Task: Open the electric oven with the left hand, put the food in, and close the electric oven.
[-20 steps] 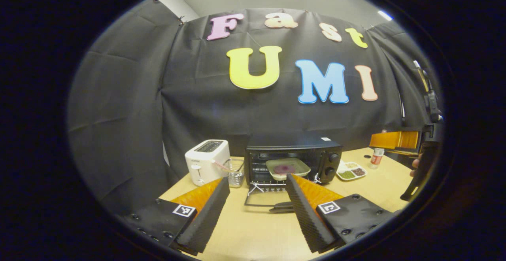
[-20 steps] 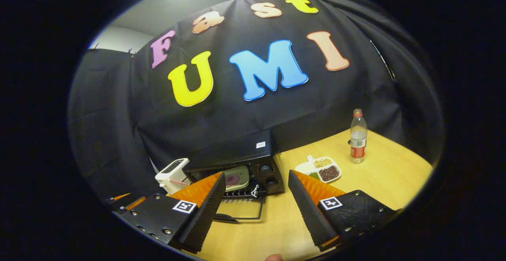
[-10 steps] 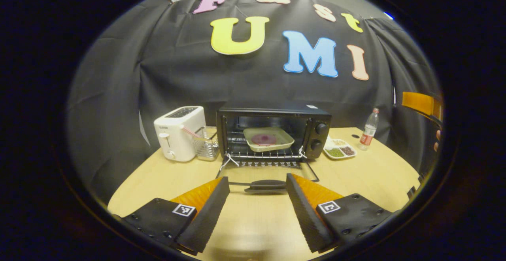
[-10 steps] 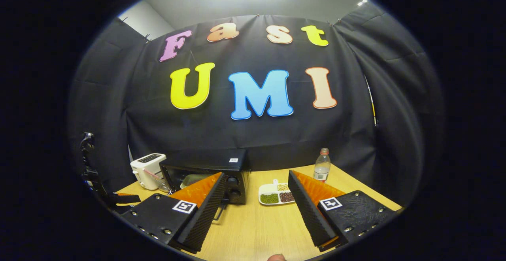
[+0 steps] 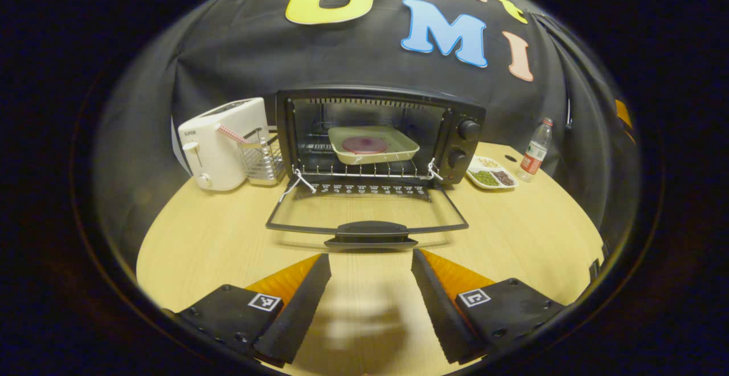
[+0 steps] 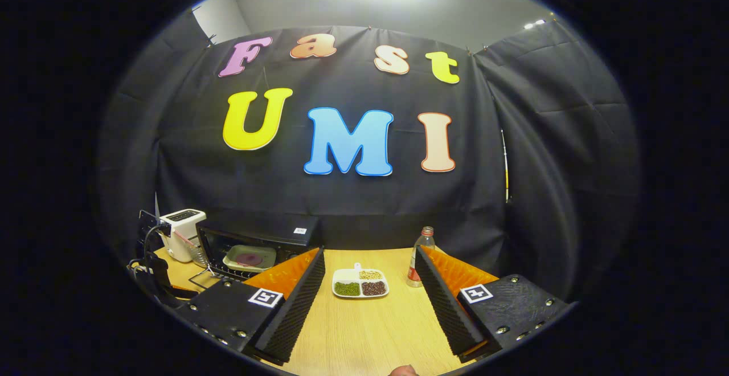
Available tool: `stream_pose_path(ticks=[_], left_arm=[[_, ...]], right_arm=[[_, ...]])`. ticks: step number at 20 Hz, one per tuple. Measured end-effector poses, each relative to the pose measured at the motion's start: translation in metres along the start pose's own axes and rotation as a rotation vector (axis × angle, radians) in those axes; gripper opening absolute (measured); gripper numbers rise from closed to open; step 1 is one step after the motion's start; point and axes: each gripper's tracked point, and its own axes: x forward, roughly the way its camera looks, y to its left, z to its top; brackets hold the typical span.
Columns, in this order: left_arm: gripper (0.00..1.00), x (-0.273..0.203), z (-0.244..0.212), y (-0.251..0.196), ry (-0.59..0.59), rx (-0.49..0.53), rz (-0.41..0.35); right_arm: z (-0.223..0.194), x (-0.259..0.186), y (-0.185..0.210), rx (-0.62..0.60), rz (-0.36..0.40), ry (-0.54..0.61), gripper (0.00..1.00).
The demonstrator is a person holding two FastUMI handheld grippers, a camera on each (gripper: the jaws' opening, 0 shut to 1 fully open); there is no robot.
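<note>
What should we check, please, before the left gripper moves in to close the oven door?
1. Dish of food sits on the rack inside the oven: ok.
2. Oven door is fully down, with its handle facing the left gripper: ok.
3. Left gripper open, holding nothing: ok.
4. Bare table between its fingertips and the handle: ok.
5. Right gripper open, well off to the oven's right: ok.
6. Dish is deep enough for the door to shut: cannot tell.

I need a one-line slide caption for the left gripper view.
Open left gripper faces the black electric oven, its glass door lowered, a square cream dish on the rack.
</note>
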Motion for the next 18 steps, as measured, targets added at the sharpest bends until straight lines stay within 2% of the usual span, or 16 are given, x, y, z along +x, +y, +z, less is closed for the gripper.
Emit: stream_pose_path(ticks=[1, 3, 4, 5, 6, 9, 14, 15, 16, 18], left_arm=[[0.97, 0.005, -0.004, 0.000, 0.028, 0.008, 0.001], [1.00, 0.018, -0.006, -0.001, 0.075, 0.021, -0.006], [0.97, 0.026, -0.007, -0.002, 0.098, 0.031, -0.011], [1.00, 0.031, -0.010, -0.002, 0.124, 0.039, -0.017], [0.97, 0.036, -0.012, -0.002, 0.151, 0.043, -0.018], [1.00, 0.049, -0.020, -0.004, 0.210, 0.028, -0.015], [0.95, 0.062, -0.021, 0.001, 0.253, 0.026, 0.012], [0.97, 0.061, -0.021, 0.001, 0.258, 0.040, 0.017], [0.92, 0.063, -0.021, 0.001, 0.254, 0.047, 0.022], [1.00, 0.063, -0.020, 0.001, 0.248, 0.042, 0.031]], right_arm=[[0.000, -0.001, -0.003, -0.012, -0.017, -0.001, 0.98], [-0.001, -0.001, -0.008, -0.030, -0.047, 0.004, 0.98], [-0.004, -0.002, -0.010, -0.034, -0.061, 0.010, 0.97], [-0.005, -0.002, -0.013, -0.035, -0.074, 0.015, 0.97], [-0.007, -0.003, -0.015, -0.034, -0.085, 0.021, 0.97], [-0.010, -0.004, -0.022, -0.032, -0.118, 0.033, 0.98], [-0.015, -0.002, -0.030, -0.035, -0.147, 0.048, 0.98], [-0.014, -0.001, -0.031, -0.036, -0.150, 0.049, 0.98], [-0.015, 0.000, -0.031, -0.036, -0.152, 0.050, 0.98], [-0.016, 0.001, -0.031, -0.037, -0.151, 0.054, 0.98]])
